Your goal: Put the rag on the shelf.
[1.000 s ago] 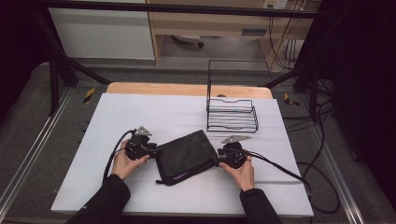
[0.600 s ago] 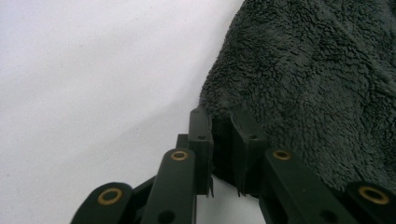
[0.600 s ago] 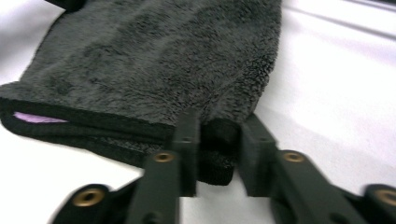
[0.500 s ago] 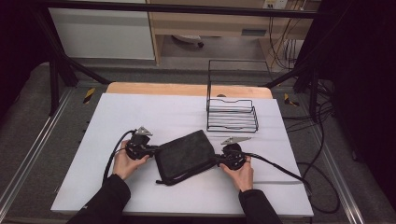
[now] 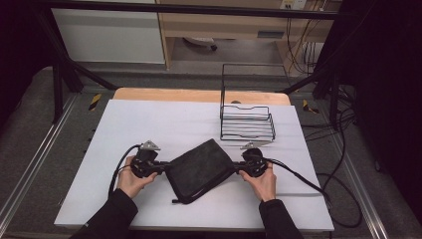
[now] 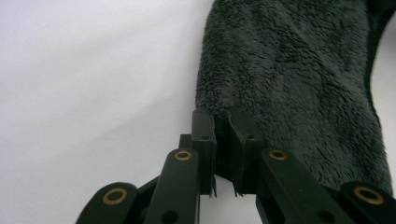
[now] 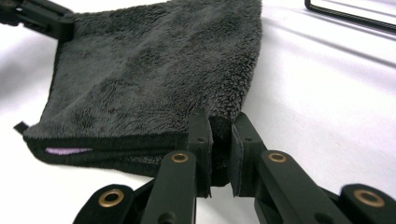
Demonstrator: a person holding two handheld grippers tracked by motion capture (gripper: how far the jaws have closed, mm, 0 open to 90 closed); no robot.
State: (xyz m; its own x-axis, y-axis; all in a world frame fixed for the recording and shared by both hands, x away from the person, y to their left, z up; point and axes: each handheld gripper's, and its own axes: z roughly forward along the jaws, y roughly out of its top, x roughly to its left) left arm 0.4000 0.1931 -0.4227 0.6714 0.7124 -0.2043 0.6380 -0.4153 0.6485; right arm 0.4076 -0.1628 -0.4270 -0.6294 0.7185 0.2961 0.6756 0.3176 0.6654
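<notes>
Evidently to keep it stretched flat, the left gripper (image 5: 160, 166) and right gripper (image 5: 238, 167) each clench opposite corners of the folded dark-grey fleecy cloth (image 5: 199, 168) lying between them.

Three cameras: one fixed overhead, one riding each gripper

High view sat above the person's side, faced forward and down, far enough to take in the whole white table (image 5: 164, 119), the wire rack (image 5: 247, 122) at the back right and floor beyond. Left gripper view looked along the left gripper (image 6: 222, 122) low over the table, very close to the dark towel (image 6: 299, 79). Right gripper view looked along the right gripper (image 7: 220, 126), equally low and close, facing across the towel toward the other gripper at top left. All three shared the towel and surrounding white tabletop
</notes>
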